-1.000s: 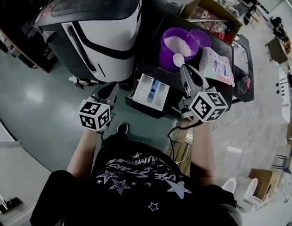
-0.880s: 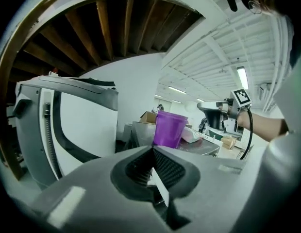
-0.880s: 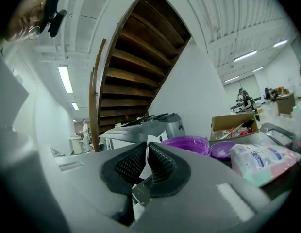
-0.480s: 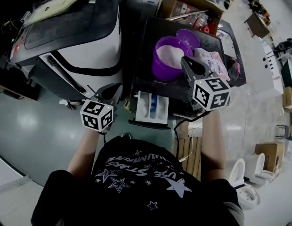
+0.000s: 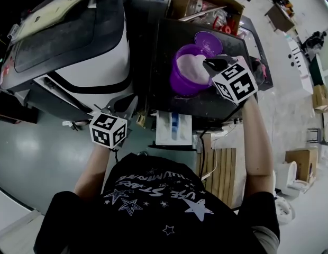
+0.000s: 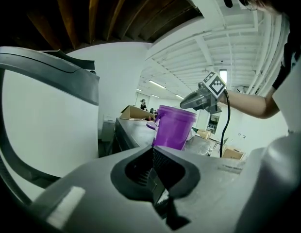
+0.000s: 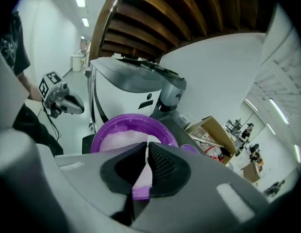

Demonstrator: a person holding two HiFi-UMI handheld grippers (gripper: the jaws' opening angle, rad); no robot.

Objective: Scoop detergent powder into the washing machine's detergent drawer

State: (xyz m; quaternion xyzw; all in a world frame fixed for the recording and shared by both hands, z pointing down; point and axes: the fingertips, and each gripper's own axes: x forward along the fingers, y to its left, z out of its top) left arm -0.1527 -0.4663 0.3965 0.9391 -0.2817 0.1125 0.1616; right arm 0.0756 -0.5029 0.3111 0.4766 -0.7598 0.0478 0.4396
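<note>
A purple bucket of white detergent powder stands on the black top beside the washing machine. The white detergent drawer is pulled out below it, with a blue insert. My right gripper hangs over the bucket's right rim, shut on a thin white scoop handle; the scoop's bowl is hidden behind the jaws. In the right gripper view the gripper points down at the bucket's powder. My left gripper is shut and holds nothing, left of the drawer; it faces the bucket.
A purple lid lies behind the bucket and an open cardboard box stands beyond it. A pink-and-white detergent pouch lies to the right, partly behind my right gripper. A cable hangs off the top's front edge near the drawer.
My right gripper has carried the scoop from near the drawer up and away to the bucket's rim. The left gripper has stayed by the drawer's left side.
</note>
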